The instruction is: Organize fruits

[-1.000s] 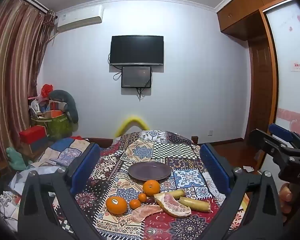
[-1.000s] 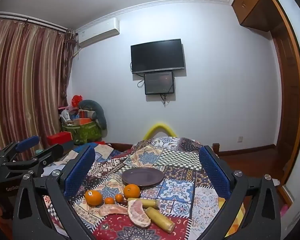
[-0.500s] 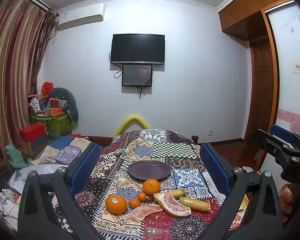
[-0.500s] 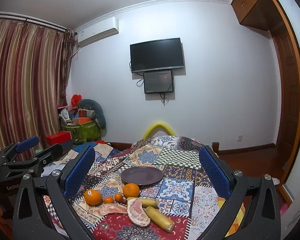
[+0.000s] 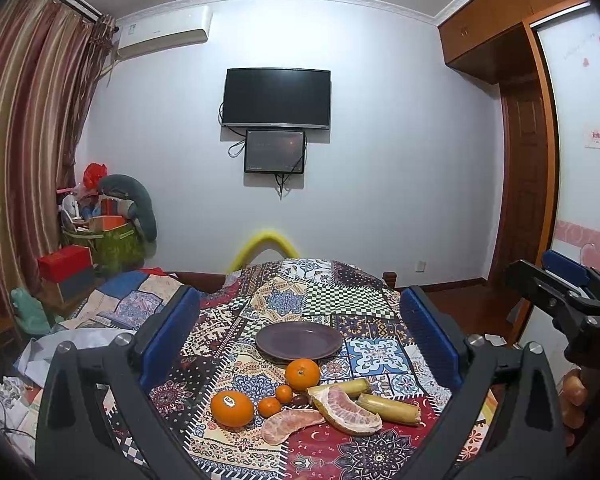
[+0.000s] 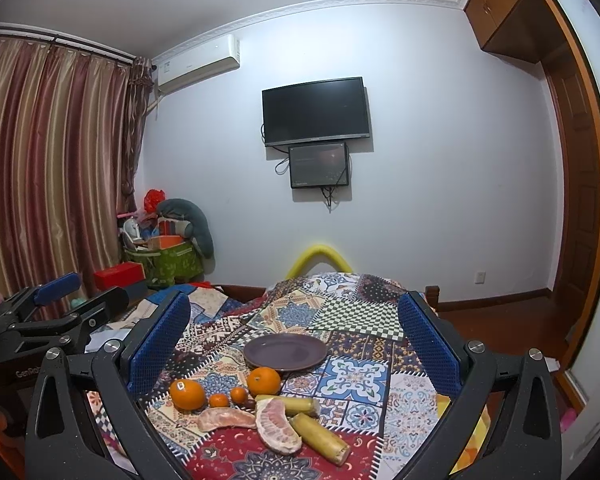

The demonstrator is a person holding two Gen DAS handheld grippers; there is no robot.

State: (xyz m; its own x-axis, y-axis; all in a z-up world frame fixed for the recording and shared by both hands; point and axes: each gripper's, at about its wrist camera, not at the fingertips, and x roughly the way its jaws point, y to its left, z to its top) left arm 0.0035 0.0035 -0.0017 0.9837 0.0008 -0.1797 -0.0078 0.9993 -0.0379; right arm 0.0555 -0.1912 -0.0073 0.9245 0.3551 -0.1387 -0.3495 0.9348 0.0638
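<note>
Two grippers, my left point(image 5: 300, 328) and right point(image 6: 294, 332), hang wide open over the quilt point(image 5: 340, 304), gripping nothing. Beyond them the purple plate point(image 5: 299, 340) sits bare. Nearer me lie oranges point(image 5: 302, 374), peeled pomelo wedges point(image 5: 346, 404) and yellow cane pieces point(image 5: 388, 408), clustered just before the plate.

Patchwork cloth point(image 5: 324, 308), glossy plate point(image 5: 299, 340)

Black flat wall-mounted television point(image 5: 276, 98): small dark screen point(image 5: 275, 151) directly below, white air conditioner point(image 5: 164, 32) upper left, striped curtains point(image 5: 28, 152) far left.
</note>
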